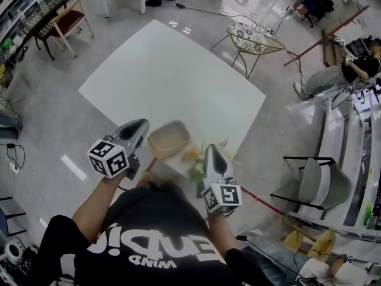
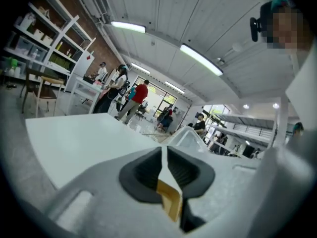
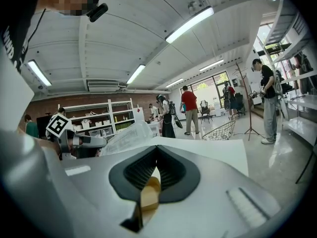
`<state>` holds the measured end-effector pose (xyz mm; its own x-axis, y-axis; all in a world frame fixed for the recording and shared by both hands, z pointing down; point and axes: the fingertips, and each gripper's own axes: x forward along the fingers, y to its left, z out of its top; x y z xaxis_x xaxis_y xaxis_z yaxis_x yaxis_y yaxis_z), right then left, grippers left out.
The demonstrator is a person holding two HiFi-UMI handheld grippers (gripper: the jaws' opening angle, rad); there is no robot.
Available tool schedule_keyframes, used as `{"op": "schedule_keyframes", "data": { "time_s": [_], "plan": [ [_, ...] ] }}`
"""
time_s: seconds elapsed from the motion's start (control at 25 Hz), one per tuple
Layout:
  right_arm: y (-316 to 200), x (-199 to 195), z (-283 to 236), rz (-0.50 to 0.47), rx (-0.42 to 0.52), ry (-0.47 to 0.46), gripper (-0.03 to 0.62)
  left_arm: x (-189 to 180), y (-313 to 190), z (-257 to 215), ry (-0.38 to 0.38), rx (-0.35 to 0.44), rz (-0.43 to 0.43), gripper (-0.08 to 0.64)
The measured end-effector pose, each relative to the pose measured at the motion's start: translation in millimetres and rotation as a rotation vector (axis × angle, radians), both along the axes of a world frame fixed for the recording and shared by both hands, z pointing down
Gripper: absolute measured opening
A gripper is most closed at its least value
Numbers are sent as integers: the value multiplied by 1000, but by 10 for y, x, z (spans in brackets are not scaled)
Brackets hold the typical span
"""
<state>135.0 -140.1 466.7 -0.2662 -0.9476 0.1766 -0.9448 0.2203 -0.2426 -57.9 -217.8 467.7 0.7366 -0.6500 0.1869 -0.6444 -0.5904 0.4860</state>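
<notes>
- Room: open workshop hall with a pale glossy floor (image 1: 47, 136), strip lights on the ceiling, and shelving (image 2: 44, 38) against a brick wall. People (image 2: 133, 100) stand well away from the table.
- Surface: white square tabletop (image 1: 172, 70). Its near corner lies just below me.
- Item, basket (image 1: 168, 139): tan and woven, blurred in the head view. It sits at the near corner, on the near left edge.
- Item, flowers (image 1: 195, 159): yellow and green, with clear wrap. They lie just beside the basket, towards the near right edge.
- My left gripper (image 1: 138, 128): its tip is just beside the basket's left rim, and I cannot tell whether they touch. The jaws are closed, pads meeting at the tips with only a thin slit lower down. A tan sliver shows in that slit, and I cannot tell what it is.
- My right gripper (image 1: 212, 152): it hangs over the flowers. The jaws are closed the same way, with a tan sliver low in the slit, also unidentifiable.
- Surroundings: a wire chair (image 1: 253, 37) stands beyond the far right edge, and a wooden chair (image 1: 62, 22) stands off the far left edge.
</notes>
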Motion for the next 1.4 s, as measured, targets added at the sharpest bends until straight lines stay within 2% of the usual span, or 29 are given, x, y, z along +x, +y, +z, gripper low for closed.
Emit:
{"op": "schedule_keyframes", "data": {
  "time_s": [0.28, 0.6, 0.88, 1.04, 1.2, 1.4],
  "plan": [
    [47, 24, -201, 11, 36, -8, 0, -164, 116, -516, -79, 212, -87, 35],
    [134, 35, -351, -10, 81, -4, 0, -342, 366, -757, -150, 340, -188, 35],
    [277, -42, -419, -41, 109, 18, -2, -620, 645, -733, -200, 372, -299, 35],
    [318, -34, -406, -26, 107, 26, 0, -840, 733, -611, -228, 354, -361, 35],
    [357, -16, -350, -4, 87, 24, -2, -917, 768, -466, -257, 338, -376, 35],
    [336, -24, -205, -7, 84, 30, -2, -903, 732, -353, -286, 360, -357, 35]
  ]
}}
